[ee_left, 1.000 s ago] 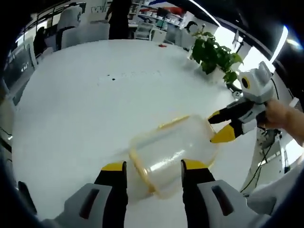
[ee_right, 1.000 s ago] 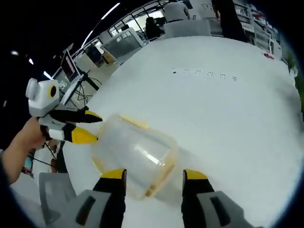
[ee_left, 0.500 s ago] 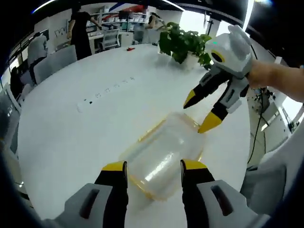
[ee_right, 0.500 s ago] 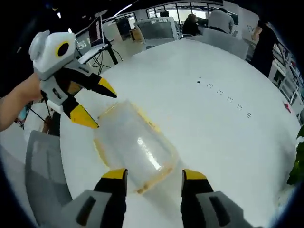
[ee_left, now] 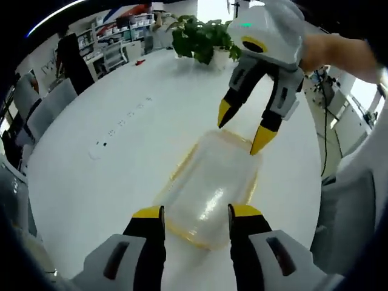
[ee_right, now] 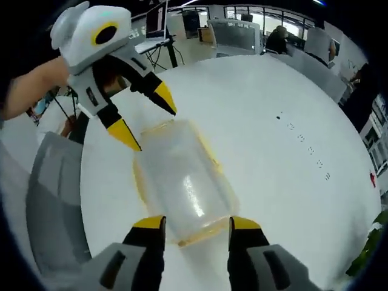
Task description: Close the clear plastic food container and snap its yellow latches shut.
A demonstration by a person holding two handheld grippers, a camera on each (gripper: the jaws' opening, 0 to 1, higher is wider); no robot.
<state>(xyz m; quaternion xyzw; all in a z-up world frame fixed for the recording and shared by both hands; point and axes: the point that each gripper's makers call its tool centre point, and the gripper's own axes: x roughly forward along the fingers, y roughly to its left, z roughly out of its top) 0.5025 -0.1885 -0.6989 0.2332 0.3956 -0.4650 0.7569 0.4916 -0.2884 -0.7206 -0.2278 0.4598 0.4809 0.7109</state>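
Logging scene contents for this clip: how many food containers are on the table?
1. A clear container with yellow trim lies on the white table, between the open left gripper and open right gripper at opposite ends.

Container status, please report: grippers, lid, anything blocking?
Left gripper and right gripper open, one at each end of the container. Lid on. White table, nothing blocking.
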